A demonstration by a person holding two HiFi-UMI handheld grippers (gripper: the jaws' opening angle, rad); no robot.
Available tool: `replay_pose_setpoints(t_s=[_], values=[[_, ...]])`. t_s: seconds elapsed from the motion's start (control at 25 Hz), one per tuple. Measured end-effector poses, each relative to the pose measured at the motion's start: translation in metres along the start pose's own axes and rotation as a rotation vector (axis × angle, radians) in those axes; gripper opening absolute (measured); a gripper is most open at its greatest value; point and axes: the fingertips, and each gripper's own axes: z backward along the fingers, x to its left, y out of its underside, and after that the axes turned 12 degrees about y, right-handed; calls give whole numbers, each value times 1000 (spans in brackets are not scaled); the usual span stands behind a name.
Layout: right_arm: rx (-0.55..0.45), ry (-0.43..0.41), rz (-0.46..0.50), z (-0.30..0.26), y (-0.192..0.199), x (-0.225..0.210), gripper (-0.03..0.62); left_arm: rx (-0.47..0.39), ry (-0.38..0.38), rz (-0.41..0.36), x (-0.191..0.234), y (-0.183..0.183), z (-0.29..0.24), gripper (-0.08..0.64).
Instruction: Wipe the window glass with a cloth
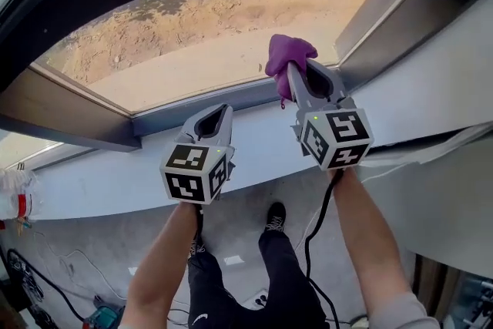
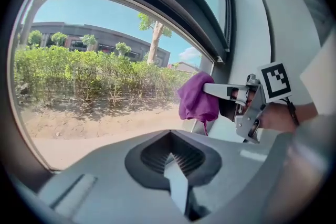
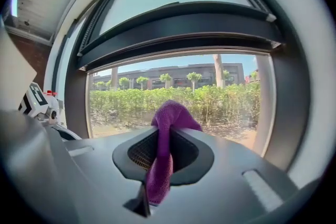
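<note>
Looking down in the head view, the right claw (image 1: 296, 73) sits up at the lower right corner of the large clear window glass (image 1: 200, 35). It is clamped on a crumpled purple cloth (image 1: 289, 52), whose bunched end sticks out past the tips, so fabric rather than metal would meet the pane. The left claw (image 1: 221, 113) hangs lower, near the grey window sill (image 1: 162, 118), apparently parked out of the way.

In the left gripper view, that claw's jaws are pressed together with nothing between them. The cloth shows off to the right, close to the pane; contact cannot be judged.

In the right gripper view, the cloth runs down through the closed jaws, its tuft pointing at the glass.
</note>
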Motion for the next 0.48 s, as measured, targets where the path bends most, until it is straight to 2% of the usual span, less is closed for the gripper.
replay_pose_setpoints(t_s=[0.2,0.36,0.48], values=[[28,176,-45,4,16,-114,63,19,43,-19,-41,-2,-63,0],[51,304,-57,1,25,-185,63,37,61,-36,-64,-5,-93,0],[66,370,-80,-11,32,-228,63,55,68,-51,-75,-4,-112,0]])
